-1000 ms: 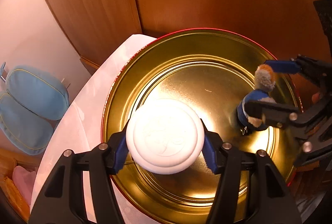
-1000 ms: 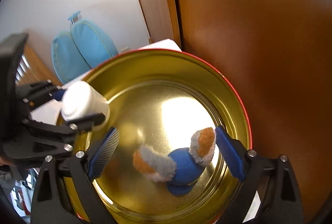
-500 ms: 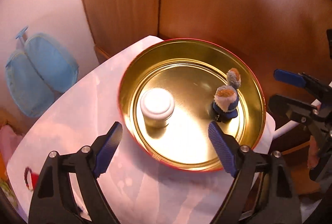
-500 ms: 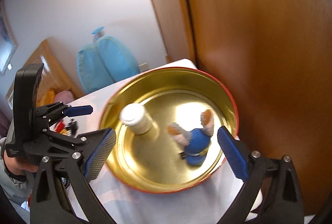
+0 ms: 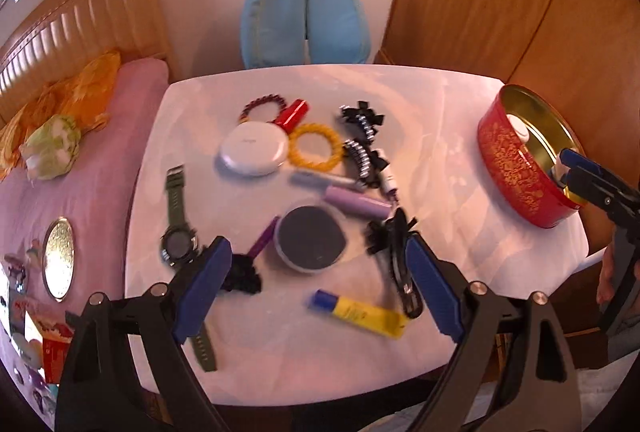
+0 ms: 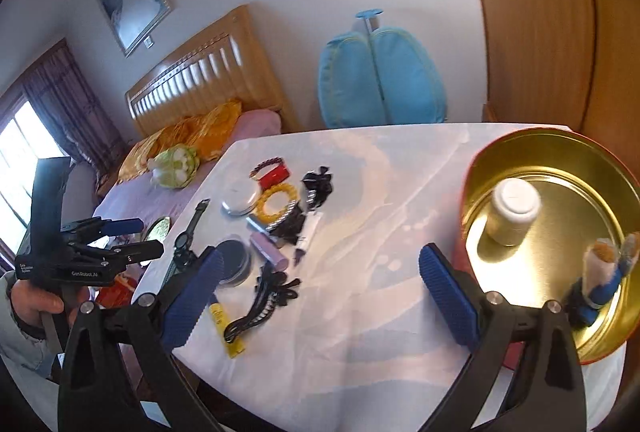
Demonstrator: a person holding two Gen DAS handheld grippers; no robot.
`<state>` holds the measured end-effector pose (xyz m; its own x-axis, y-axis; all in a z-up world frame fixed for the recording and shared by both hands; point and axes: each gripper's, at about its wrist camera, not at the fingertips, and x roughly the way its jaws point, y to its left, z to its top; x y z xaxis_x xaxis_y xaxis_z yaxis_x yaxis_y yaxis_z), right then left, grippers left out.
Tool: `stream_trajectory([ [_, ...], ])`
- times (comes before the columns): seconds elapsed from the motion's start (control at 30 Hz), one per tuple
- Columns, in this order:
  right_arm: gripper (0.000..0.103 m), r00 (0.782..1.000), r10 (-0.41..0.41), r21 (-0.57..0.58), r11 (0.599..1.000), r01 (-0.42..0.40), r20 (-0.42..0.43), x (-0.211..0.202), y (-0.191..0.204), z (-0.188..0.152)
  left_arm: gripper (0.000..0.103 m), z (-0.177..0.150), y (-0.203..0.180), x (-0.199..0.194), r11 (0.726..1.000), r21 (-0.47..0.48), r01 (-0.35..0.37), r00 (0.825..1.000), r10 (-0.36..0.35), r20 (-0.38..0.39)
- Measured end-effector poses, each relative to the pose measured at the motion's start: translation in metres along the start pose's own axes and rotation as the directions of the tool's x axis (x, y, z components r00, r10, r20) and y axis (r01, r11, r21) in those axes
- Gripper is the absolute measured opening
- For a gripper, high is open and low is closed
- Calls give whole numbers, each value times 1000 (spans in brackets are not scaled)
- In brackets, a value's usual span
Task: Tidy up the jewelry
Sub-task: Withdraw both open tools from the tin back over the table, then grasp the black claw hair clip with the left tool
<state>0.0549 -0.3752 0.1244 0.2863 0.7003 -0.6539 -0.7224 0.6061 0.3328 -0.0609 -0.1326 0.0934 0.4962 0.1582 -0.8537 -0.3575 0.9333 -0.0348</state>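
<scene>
Left tool (image 5: 316, 288): jaws opening, nearly at full spread, nothing between the blue pads; it hangs over the near part of the desk, above the black round case and the yellow tube.
Right tool (image 6: 320, 296): spread wide and empty, over bare white cloth between the loose pile and the tin.
Hand (image 6: 36, 306): grips the left tool's handle at the left edge of the right wrist view.
Desk (image 5: 440, 135): covered in white cloth.
Black round case (image 5: 310, 240): just ahead of the left tool, beside a lilac tube (image 5: 356, 203).
Yellow tube (image 5: 360, 314): lies near the front edge, blue cap to the left.
Black hair clip (image 5: 396, 252): next to the left tool's right pad.
Watch (image 5: 178, 228): dark green strap, at the desk's left side.
Yellow bead bracelet (image 5: 315, 146): mid-desk, touching a white compact (image 5: 254, 147); a dark red bead bracelet (image 5: 262, 103) and a red tube (image 5: 292, 111) lie behind.
Red tin (image 6: 560, 224): at the desk's right end, gold inside, well apart from the pile.
In the tin: a white-lidded jar (image 6: 512, 209) standing upright and a small blue plush figure (image 6: 600, 272) near the rim.
Bed (image 5: 80, 151): pink sheet, left of the desk.
</scene>
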Motion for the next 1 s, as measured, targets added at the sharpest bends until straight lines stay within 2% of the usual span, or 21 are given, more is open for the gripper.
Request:
stream_trajectory([
  [0.13,99,998,1,-69,998,-4,-57,22,38,-5,87,-16,20,-6,1000,-13,-16,1000,16,-4],
  [0.23,99,996,-23,-71,997,16,-91,40,57,-10,87,-21,37,1,999,15,29,999,-28,-16],
  [0.33,99,990,-54,-22,998,52,-127,61,73,-11,87,-23,53,22,994,77,84,995,-79,-60],
  [0.4,99,987,-67,-5,998,67,-143,72,87,-14,87,-26,71,26,987,112,112,992,-105,-63],
  [0.53,99,976,-126,-4,992,128,-175,88,116,-22,87,-26,99,42,969,148,200,978,-189,-85],
  [0.63,99,969,-157,-1,987,159,-192,94,132,-28,87,-23,116,52,943,194,269,962,-254,-98],
  [0.8,99,962,-196,-2,980,199,-192,98,150,-30,87,-17,127,55,919,223,324,946,-309,-100],
  [1.0,99,957,-236,-8,971,238,-170,87,157,-30,87,-15,119,59,894,259,365,931,-349,-109],
])
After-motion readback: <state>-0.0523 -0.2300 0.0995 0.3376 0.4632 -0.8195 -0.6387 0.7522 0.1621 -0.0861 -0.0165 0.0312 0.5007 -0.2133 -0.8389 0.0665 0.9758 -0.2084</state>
